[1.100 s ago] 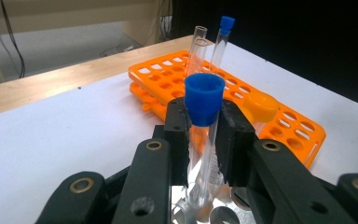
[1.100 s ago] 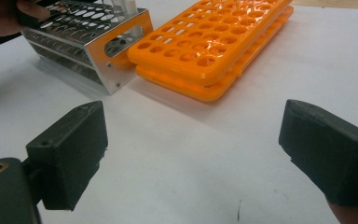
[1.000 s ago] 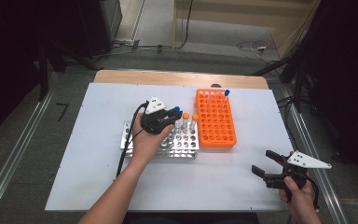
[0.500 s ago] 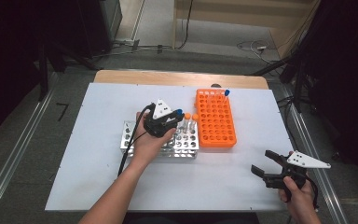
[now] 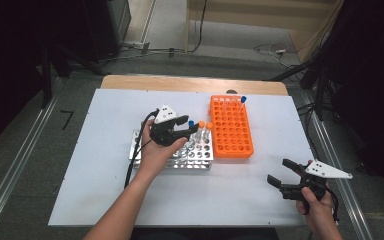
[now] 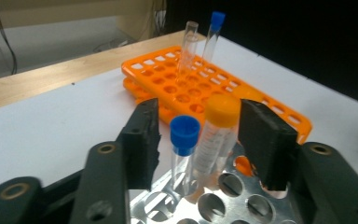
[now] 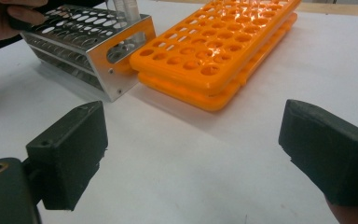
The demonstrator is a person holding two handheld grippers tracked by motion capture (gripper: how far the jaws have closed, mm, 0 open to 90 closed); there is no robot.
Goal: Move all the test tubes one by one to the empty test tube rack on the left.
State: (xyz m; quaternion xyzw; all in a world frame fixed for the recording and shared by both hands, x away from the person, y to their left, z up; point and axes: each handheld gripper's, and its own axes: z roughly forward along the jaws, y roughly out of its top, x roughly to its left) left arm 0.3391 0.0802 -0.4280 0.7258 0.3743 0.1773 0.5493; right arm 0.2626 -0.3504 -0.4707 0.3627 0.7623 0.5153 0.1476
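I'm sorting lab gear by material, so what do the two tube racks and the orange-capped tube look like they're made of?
The silver perforated rack looks like brushed metal, probably aluminium: it has a dull sheen and screwed corners. The orange grid rack looks like moulded plastic, smooth and slightly glossy. The orange-capped tube seems to be clear plastic with printed graduations, though glass can't be ruled out.

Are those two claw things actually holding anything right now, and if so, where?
Nothing is held. The left gripper has just been opening, its pads clear of the two capped tubes between them; the right gripper is open.

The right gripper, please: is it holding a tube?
No, the right gripper has nothing between its open pads, just bare white table.
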